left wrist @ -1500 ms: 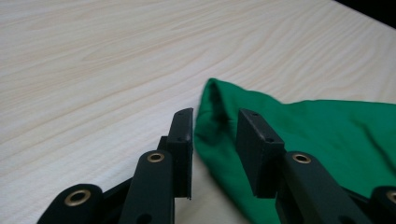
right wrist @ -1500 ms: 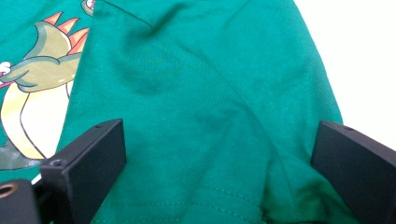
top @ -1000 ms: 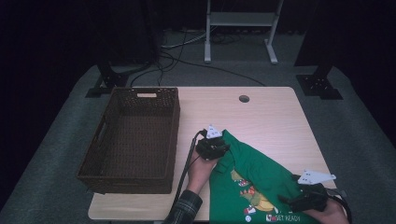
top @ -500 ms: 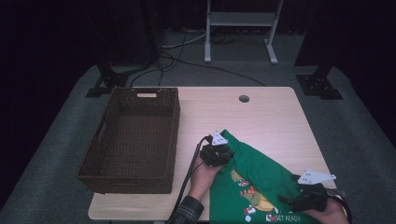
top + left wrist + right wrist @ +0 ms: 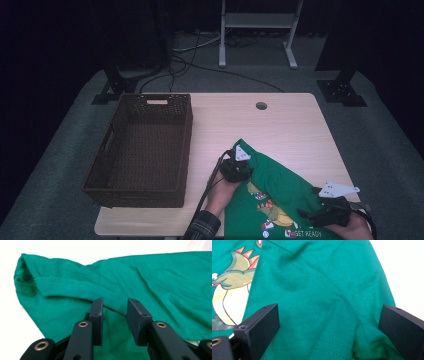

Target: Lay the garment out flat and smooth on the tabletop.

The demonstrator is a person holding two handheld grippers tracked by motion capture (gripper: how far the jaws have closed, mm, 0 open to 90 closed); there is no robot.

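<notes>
Green cotton T-shirt with a cartoon dinosaur print (image 5: 280, 200) spread flat at the near right corner of the light wooden table (image 5: 280, 125), its near edge hanging off the table's front; left gripper (image 5: 239, 170) set at the shirt's far left corner, jaws narrowed around a stitched hem fold (image 5: 113, 305) yet with a visible gap, not clamped; right gripper (image 5: 320, 216) low over the shirt's near right part, jaws spread wide, cloth under them ungrasped; dark brown woven rectangular basket (image 5: 142, 150) standing on the table's left side, well apart from the shirt.
</notes>
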